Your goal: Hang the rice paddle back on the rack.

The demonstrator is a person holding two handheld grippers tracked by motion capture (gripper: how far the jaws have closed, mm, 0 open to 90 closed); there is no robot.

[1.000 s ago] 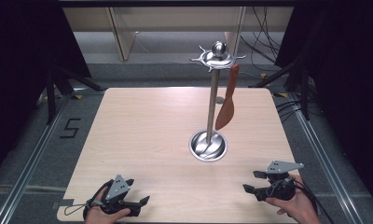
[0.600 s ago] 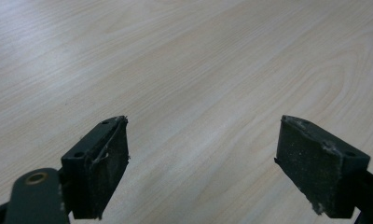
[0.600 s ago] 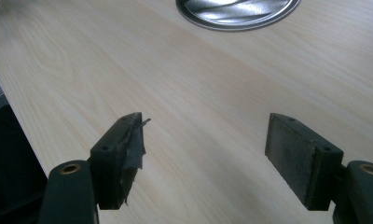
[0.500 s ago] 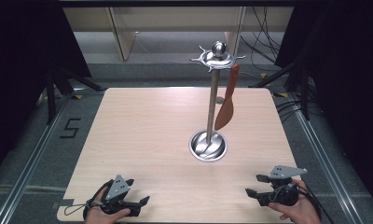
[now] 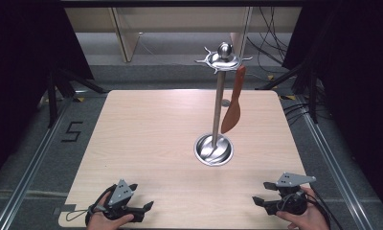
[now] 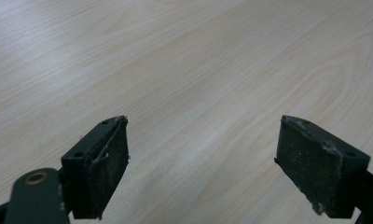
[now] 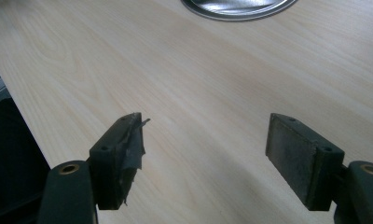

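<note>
A shiny metal stand (image 5: 219,103) rises from a round base (image 5: 213,150) right of the table's middle, and its hooked crown (image 5: 223,58) carries a hanging brown spatula (image 5: 232,113). My left gripper (image 5: 146,211) rests at the front left edge in a hand, open, with bare wood between its jaws (image 6: 203,154). At the front right, my right gripper (image 5: 262,193) is held open and points left toward the middle. In the right gripper view (image 7: 205,149) nothing lies between the jaws, and the stand's base (image 7: 240,7) shows at the top.
The light wooden table (image 5: 146,139) stands on a grey floor with metal rails (image 5: 31,163) along both sides. A "5" mark (image 5: 71,131) is on the floor to the left. Cables (image 5: 271,45) and wooden furniture legs (image 5: 121,36) lie beyond the far edge.
My right gripper has drawn back a little toward the table's front right edge. The left gripper, stand and spatula have stayed put.
</note>
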